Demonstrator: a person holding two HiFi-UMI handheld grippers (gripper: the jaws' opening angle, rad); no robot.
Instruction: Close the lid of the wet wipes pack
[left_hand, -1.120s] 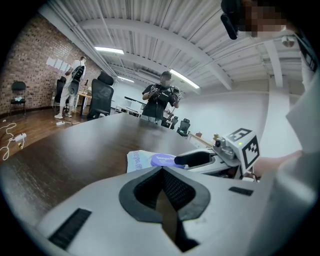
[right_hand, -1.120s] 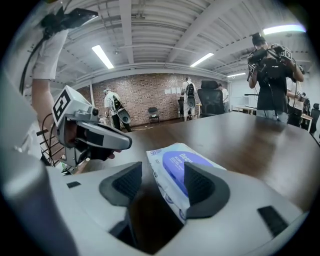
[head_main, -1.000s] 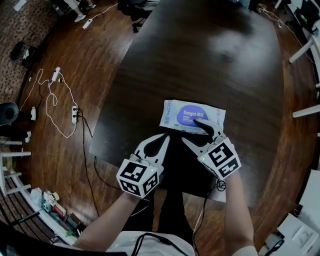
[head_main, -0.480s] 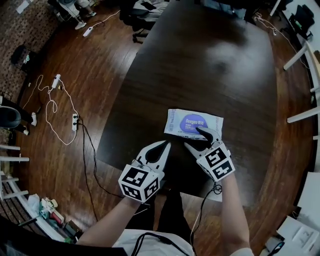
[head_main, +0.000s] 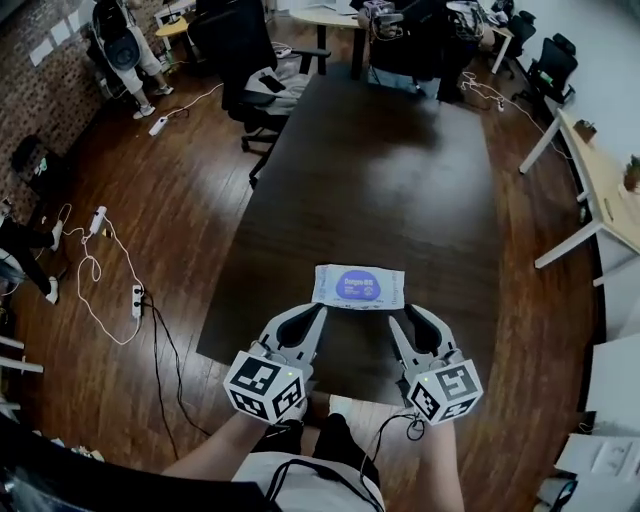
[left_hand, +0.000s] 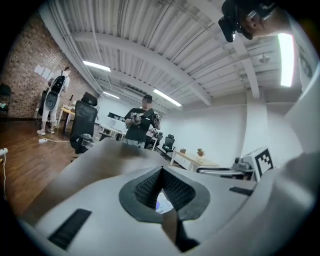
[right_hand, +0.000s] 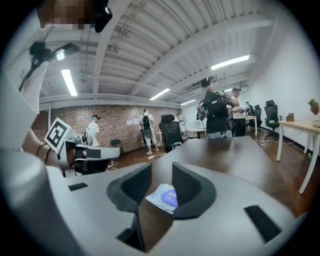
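Observation:
The wet wipes pack (head_main: 358, 286) lies flat near the front edge of the dark table (head_main: 400, 180); it is white, and its purple oval lid looks flat. Both grippers hover just in front of it, apart from it. My left gripper (head_main: 319, 311) is shut, its tips meeting with nothing between them. The jaws of my right gripper (head_main: 405, 316) are closing, with a gap still showing and nothing between them. In the left gripper view a sliver of the pack (left_hand: 162, 201) shows behind the left gripper (left_hand: 161, 171). In the right gripper view the pack (right_hand: 165, 196) lies beyond the right gripper (right_hand: 161, 171).
Black office chairs (head_main: 250, 60) stand at the table's far left corner. People stand at the far end of the room. A power strip (head_main: 137, 297) and cables lie on the wooden floor to the left. A white desk (head_main: 600, 190) stands to the right.
Both grippers have risen and drawn back from the pack. The right gripper's fingertip was on the pack's lid and is now off it. Its jaws stand narrower.

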